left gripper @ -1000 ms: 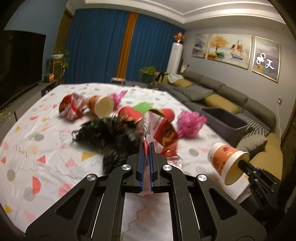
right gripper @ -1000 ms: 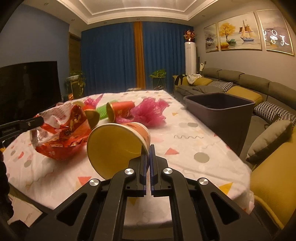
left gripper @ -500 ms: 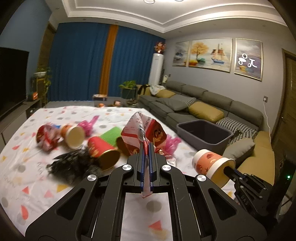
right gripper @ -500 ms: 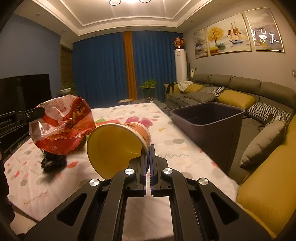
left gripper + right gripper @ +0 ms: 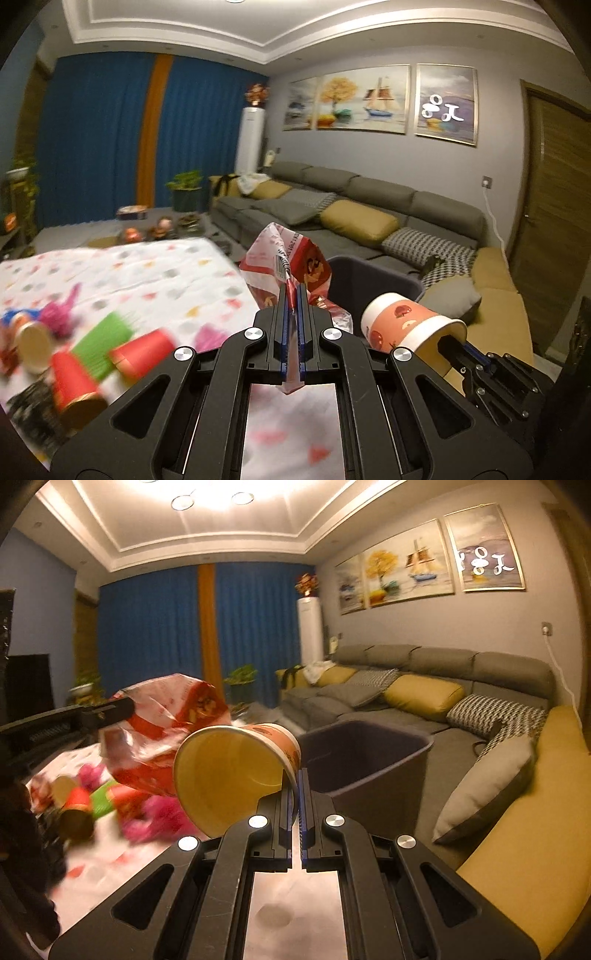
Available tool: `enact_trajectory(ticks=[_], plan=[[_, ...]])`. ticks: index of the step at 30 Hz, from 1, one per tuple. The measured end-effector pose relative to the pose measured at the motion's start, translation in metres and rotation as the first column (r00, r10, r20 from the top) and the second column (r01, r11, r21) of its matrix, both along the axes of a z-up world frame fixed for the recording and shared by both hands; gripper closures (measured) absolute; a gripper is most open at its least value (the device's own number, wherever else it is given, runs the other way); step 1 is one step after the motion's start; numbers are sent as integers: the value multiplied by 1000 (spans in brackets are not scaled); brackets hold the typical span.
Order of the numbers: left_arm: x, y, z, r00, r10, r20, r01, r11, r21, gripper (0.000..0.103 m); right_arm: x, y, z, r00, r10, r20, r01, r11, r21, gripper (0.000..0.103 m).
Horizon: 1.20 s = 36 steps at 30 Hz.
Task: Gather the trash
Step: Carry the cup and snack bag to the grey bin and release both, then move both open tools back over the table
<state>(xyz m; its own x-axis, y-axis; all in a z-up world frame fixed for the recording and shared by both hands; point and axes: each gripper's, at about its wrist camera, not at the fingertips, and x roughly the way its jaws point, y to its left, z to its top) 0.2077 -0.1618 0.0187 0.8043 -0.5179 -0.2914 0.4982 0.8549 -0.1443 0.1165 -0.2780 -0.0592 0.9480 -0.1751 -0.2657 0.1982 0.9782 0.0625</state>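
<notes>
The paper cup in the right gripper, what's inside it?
The paper cup, clamped by its rim in the right gripper, shows a bare yellow interior with nothing visible; the gripper finger covers a small stretch near the rim.

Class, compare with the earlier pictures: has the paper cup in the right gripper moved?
Yes. The paper cup, gripped by the right gripper, has come closer to the dark bin beside the table.

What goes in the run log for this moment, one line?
left tool: shut on snack wrapper | right tool: shut on paper cup rim | bin: ahead, open
</notes>
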Motion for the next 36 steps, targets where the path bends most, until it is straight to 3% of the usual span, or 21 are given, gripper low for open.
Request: enact_trajectory(ticks=[13,21,23,25,27,28,31,36], plan=[[92,-98,-38,979,-171,-112,162,983,-85,100,58,-56,6,990,-143,14,143,990,9,99],[114,-120,-75,953,-207,-222,201,978,-52,95,86,-66,-11,987,-149,-55,151,988,18,99],[115,-117,-79,954,-190,-230,188,982,-28,80,94,-67,-15,986,-146,-75,148,989,22,99],[114,-107,-79,960,-158,-232,155,987,-31,38,99,-68,-19,986,-140,-90,144,989,29,99],[114,-91,-79,962,-122,-244,109,992,-69,24,105,-70,-21,986,-134,-102,139,990,39,99],[114,-83,-80,958,-113,-262,93,992,-87,19,108,-70,-22,985,-134,-111,140,989,42,99],[112,-64,-77,954,-53,-294,32,997,-73,18,116,-72,-25,983,-127,-132,135,990,51,99],[79,-37,-58,973,68,-222,-68,998,10,13,124,-67,-32,978,-123,-168,134,989,55,99]])
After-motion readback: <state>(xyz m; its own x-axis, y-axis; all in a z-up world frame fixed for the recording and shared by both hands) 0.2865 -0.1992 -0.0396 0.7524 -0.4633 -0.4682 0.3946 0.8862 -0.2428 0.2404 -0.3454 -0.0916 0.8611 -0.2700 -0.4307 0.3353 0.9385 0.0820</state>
